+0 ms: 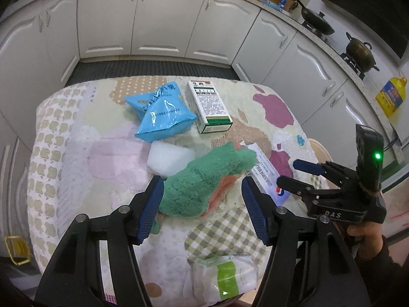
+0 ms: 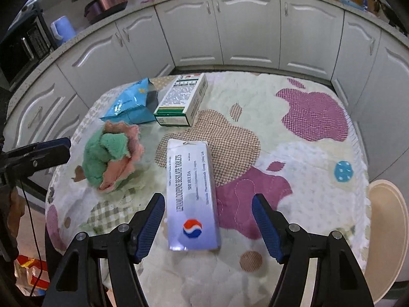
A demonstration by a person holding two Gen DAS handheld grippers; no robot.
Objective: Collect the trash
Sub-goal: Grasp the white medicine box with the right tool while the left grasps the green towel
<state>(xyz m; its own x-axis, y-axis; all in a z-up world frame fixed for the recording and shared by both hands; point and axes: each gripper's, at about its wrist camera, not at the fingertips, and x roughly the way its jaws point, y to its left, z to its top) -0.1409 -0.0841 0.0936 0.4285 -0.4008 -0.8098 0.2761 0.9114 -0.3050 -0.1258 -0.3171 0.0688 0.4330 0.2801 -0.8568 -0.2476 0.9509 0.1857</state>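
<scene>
While both my grippers hang wide open and empty, the blue bag point(image 1: 163, 112) far left looks light, crinkly, slippery: pinch its seam. Tablet box point(image 2: 191, 194) sits between my right gripper point(image 2: 208, 220) fingers, light card; left gripper point(image 1: 202, 202) straddles the soft cloth point(image 1: 202, 186).

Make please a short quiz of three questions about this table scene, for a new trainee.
1. True or false: the left gripper is open around the green cloth.
2. Which thing lies between the open fingers of the right gripper? A) blue bag B) long white box C) green-striped box
3. Fill in: the white block lies between the green cloth and the ____ bag.

Key: 1 true; 2 B; 3 blue.
</scene>
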